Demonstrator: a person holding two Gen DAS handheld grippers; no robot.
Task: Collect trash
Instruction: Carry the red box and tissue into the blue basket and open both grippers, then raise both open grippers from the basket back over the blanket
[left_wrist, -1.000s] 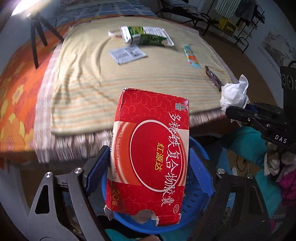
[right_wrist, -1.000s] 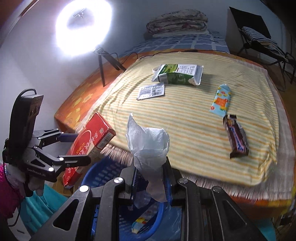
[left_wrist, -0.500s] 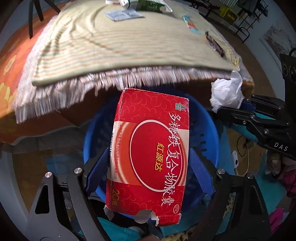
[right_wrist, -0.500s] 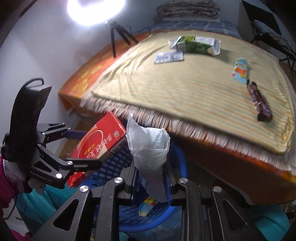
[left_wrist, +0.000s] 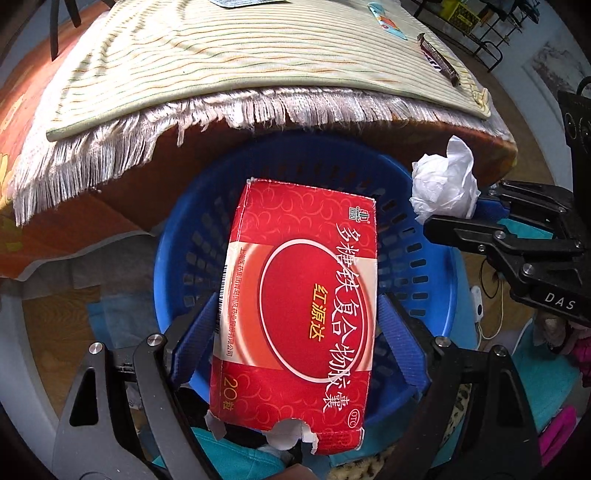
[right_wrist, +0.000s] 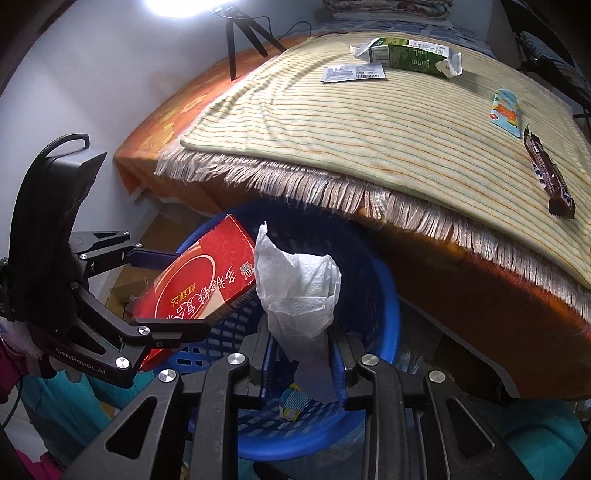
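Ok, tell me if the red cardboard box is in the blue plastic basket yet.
Not yet. The red cardboard box is clamped in the left gripper, held above the blue plastic basket.

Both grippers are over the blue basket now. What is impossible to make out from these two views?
- Floor of the blue plastic basket: left wrist view, hidden by the red cardboard box.
- Small striped scrap in the basket: right wrist view, partly behind the white crumpled tissue; type unclear.
- Silver flat packet: print too small.

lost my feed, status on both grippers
Left gripper shut on red box. Right gripper shut on tissue. Both above blue basket, nothing blocking.
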